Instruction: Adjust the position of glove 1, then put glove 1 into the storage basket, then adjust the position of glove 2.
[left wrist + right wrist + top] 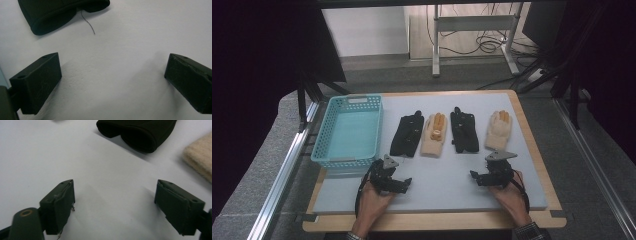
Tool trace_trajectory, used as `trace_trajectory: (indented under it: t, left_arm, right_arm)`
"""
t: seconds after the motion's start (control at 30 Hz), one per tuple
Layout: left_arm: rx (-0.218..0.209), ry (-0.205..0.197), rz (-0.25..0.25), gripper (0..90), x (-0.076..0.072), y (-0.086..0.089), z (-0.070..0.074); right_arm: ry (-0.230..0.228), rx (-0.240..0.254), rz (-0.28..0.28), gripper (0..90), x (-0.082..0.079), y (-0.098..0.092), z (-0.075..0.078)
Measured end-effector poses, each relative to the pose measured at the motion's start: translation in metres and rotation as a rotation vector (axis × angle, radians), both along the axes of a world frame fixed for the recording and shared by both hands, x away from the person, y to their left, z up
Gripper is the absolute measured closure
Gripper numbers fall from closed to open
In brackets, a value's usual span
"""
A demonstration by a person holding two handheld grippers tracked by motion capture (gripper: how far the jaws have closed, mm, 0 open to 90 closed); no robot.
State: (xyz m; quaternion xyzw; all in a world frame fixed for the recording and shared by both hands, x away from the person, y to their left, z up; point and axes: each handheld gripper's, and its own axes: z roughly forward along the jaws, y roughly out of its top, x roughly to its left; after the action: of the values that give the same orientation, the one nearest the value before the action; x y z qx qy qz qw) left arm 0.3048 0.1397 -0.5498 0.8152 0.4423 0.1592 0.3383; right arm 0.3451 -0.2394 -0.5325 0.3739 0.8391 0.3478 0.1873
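A wooden table carries a grey mat. On the mat lie a blue basket at the left and four gloves in a row: black, cream, black, cream, the cream ones seemingly with orange fingertips.

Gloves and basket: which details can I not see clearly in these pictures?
- Left black glove: left gripper view, cut off by the top edge.
- Right black glove and right cream glove: right gripper view, cut by edges.
- Basket: high view, mesh too small.
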Motion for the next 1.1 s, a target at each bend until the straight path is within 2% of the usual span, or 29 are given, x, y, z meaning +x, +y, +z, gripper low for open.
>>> trace_trajectory:
  t: [0.13, 0.73, 1.1]
  left_arm:
    - [0.000, 0.000, 0.000, 1.1, 0.0000, 0.0001, -0.0001]
    - [-0.005, -0.001, 0.002, 1.3, -0.0001, -0.0002, -0.0003]
    - [-0.006, -0.001, 0.002, 1.4, -0.0001, -0.0001, -0.0003]
  right_arm:
    - [0.005, -0.003, 0.009, 13.1, 0.0002, 0.0006, -0.0003]
    - [0.009, -0.002, 0.008, 13.2, 0.0003, 0.0005, -0.0002]
    - [0.007, 0.006, -0.002, 17.0, 0.0005, -0.0011, 0.0005]
